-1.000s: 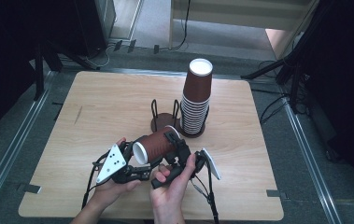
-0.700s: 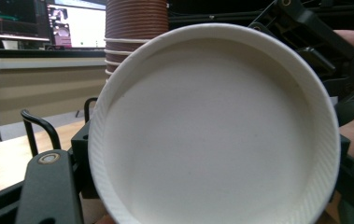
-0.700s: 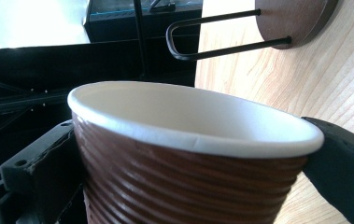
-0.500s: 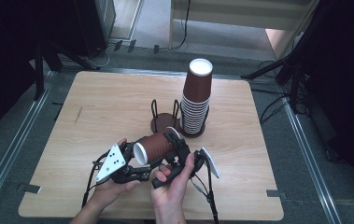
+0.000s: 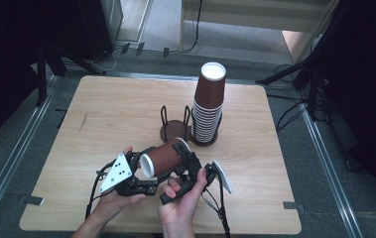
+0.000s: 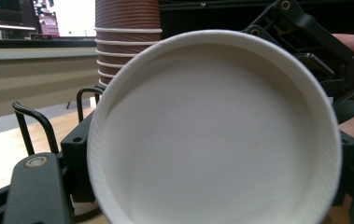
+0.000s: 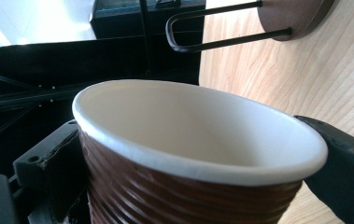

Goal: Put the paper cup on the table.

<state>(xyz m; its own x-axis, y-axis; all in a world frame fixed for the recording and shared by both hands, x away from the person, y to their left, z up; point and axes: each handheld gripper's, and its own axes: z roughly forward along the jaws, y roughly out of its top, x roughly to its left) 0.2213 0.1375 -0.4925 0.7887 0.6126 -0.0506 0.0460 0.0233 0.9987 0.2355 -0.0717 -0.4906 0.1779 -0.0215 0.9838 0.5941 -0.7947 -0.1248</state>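
A brown ribbed paper cup (image 5: 164, 158) lies sideways in the air near the table's front edge, its white mouth facing the left gripper (image 5: 146, 179). The right gripper (image 5: 181, 157) holds the cup's body from the right. In the right gripper view its jaws press both sides of the cup (image 7: 188, 135), and they have just been closing on it. The cup's open mouth (image 6: 212, 135) faces the left gripper view. One jaw stands clear of the rim at bottom left, the other is hidden. The left jaws have just been opening.
A tall stack of brown cups (image 5: 208, 109) stands in a wire cup holder with a round brown base (image 5: 175, 130) at mid-table, just beyond the hands. The wooden table (image 5: 116, 109) ends close in front of the hands. Cables trail from both grippers.
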